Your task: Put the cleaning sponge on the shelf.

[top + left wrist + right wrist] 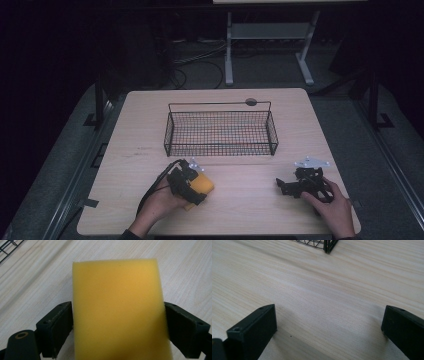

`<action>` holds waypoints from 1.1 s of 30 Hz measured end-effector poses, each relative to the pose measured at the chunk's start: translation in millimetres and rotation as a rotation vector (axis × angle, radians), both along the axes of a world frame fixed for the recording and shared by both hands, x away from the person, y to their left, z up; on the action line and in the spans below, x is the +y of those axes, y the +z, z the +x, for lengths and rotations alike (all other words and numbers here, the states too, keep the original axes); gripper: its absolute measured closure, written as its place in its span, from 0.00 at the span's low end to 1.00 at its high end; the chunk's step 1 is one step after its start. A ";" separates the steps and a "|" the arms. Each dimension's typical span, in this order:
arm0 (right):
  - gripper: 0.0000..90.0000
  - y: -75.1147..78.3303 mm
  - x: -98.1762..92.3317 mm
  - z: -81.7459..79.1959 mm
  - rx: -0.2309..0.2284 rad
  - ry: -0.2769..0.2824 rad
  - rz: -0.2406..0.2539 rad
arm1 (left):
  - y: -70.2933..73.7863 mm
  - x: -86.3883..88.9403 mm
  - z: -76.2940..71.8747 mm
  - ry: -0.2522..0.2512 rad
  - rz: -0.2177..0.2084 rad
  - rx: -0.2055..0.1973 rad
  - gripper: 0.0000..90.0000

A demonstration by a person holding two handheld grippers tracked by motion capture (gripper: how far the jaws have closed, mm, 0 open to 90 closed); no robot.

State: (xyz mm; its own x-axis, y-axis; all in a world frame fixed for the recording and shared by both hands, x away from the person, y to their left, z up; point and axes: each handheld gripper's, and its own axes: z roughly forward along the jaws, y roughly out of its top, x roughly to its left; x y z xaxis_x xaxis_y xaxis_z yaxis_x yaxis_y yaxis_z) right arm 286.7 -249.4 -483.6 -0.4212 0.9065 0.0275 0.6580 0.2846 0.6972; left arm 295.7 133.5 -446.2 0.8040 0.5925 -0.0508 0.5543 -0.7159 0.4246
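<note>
A yellow sponge block (202, 186) (117, 310) lies at the near left of the wooden table (240, 205). My left gripper (192, 187) (118, 327) is shut on it, one black jaw against each side of the foam. My right gripper (286, 186) (329, 332) rests low over the table at the near right, jaws wide apart with bare wood between them. A black wire basket (220, 132) stands at the table's middle, past both grippers; its corner (327, 245) shows at the top of the right gripper view.
Bare wood lies between the two grippers and in front of the basket. A small dark round disc (251, 102) sits near the table's far edge. A white table frame (267, 45) and cables stand on the dark floor beyond.
</note>
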 end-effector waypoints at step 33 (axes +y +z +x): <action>0.00 0.0 -0.1 0.0 0.000 0.001 -0.001 | 7.8 7.4 -1.0 -0.016 -0.013 0.002 0.25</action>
State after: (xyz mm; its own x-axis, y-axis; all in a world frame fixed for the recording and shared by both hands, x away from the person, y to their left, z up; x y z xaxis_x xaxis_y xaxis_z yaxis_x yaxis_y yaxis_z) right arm 286.7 -249.4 -483.7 -0.4225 0.9060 0.0268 0.6574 0.2860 0.6971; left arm 294.7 141.0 -438.3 0.8130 0.5791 -0.0602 0.5440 -0.7186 0.4332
